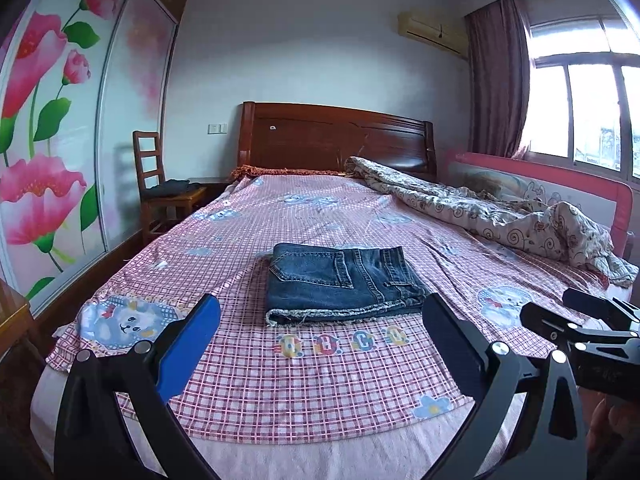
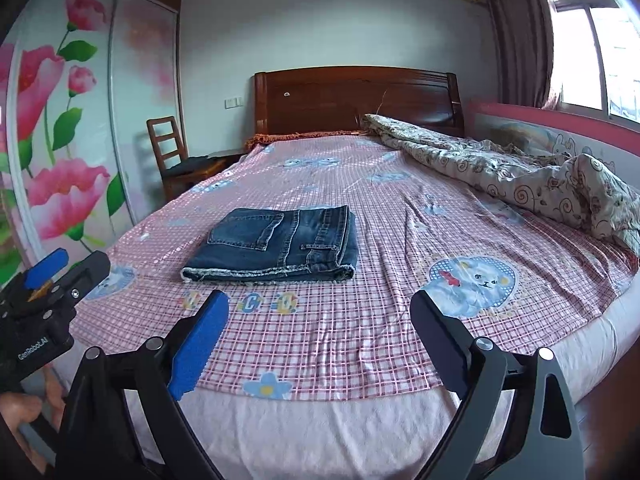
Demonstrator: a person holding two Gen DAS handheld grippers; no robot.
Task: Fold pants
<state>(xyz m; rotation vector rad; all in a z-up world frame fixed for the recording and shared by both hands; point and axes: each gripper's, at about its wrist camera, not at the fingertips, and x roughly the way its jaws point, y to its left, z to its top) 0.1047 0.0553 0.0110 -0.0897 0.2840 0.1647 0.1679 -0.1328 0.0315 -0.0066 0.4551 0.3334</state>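
A pair of dark blue jeans (image 1: 340, 280) lies folded into a compact rectangle on the pink checked bed sheet (image 1: 280, 380), back pocket up and frayed hem toward me. It also shows in the right wrist view (image 2: 280, 244). My left gripper (image 1: 320, 320) is open and empty, held back above the foot of the bed, short of the jeans. My right gripper (image 2: 320, 312) is open and empty, to the right of the jeans and also clear of them. Each gripper shows at the edge of the other's view.
A crumpled patterned quilt (image 1: 500, 212) lies along the right side of the bed by a pink guard rail (image 1: 560, 168). A wooden headboard (image 1: 336, 136) stands at the far end. A wooden chair (image 1: 160, 184) and a flowered wardrobe (image 1: 60, 140) stand at left.
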